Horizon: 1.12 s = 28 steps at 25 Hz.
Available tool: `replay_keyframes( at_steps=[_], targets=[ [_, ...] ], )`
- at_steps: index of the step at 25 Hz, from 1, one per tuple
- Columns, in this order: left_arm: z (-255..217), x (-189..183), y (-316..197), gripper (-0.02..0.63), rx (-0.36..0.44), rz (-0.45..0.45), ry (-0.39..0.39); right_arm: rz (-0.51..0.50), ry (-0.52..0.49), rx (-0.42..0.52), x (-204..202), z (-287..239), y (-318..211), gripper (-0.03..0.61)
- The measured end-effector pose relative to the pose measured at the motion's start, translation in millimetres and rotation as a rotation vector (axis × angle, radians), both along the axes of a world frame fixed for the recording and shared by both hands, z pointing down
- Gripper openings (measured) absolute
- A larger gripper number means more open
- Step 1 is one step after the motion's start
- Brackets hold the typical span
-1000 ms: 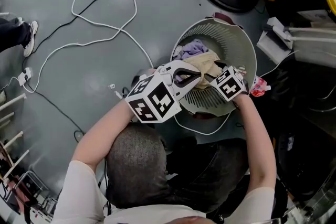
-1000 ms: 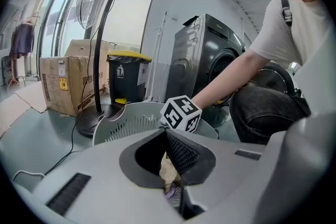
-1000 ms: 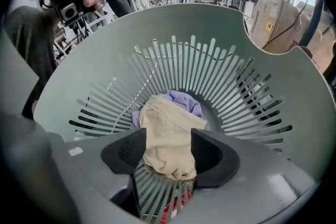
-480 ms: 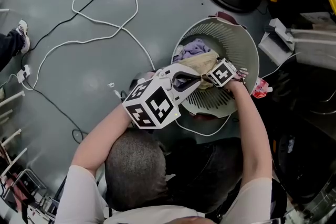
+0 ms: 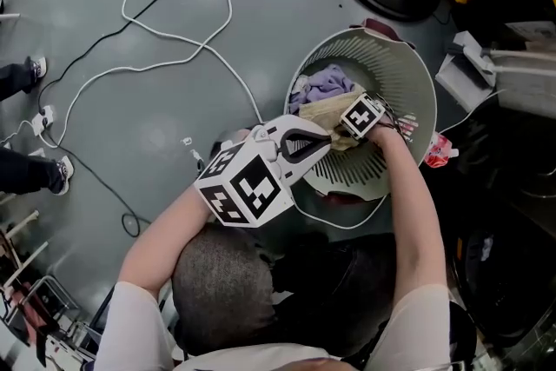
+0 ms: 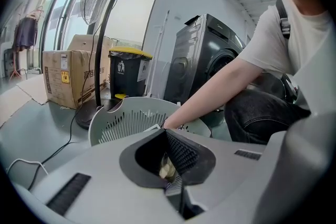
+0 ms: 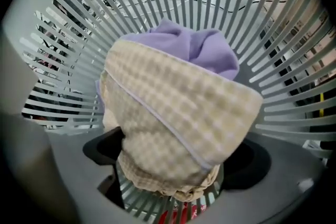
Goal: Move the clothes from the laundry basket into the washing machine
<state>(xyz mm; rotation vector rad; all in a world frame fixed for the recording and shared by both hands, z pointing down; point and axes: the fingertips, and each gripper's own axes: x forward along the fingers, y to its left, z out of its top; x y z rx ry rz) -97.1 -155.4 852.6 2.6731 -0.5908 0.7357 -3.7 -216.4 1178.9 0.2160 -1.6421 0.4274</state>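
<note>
Down on the floor, the slatted laundry basket (image 5: 408,56) holds a beige checked cloth (image 5: 323,109) lying on a lilac garment (image 5: 328,82). The right gripper (image 5: 358,119) points into it, and its jaws have just been opening wide (the checked cloth sits between them, not pinched). The left gripper (image 5: 326,143) hovers near the rim, jaws together, empty. Beyond stands the dark washing machine (image 6: 207,65). The label on the cardboard box (image 6: 63,78) is too small to read.
</note>
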Motion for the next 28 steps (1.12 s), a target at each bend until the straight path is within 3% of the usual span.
replay_keyframes(
  at_steps=[8,13,19,28],
  targets=[
    [6,-16,3,0.006,-0.012,-0.036,-0.023,0.046,0.037,-0.158,12,23,25,0.566],
    [3,-17,0,0.006,-0.009,-0.038,-0.024,-0.024,0.043,-0.202,12,20,35,0.431],
    [5,-15,-7,0.006,-0.008,-0.045,-0.017,-0.108,0.052,-0.2,16,4,37,0.278],
    [-4,-14,-27,0.006,0.014,-0.091,-0.003,-0.168,0.065,-0.093,21,-61,29,0.256]
  ],
)
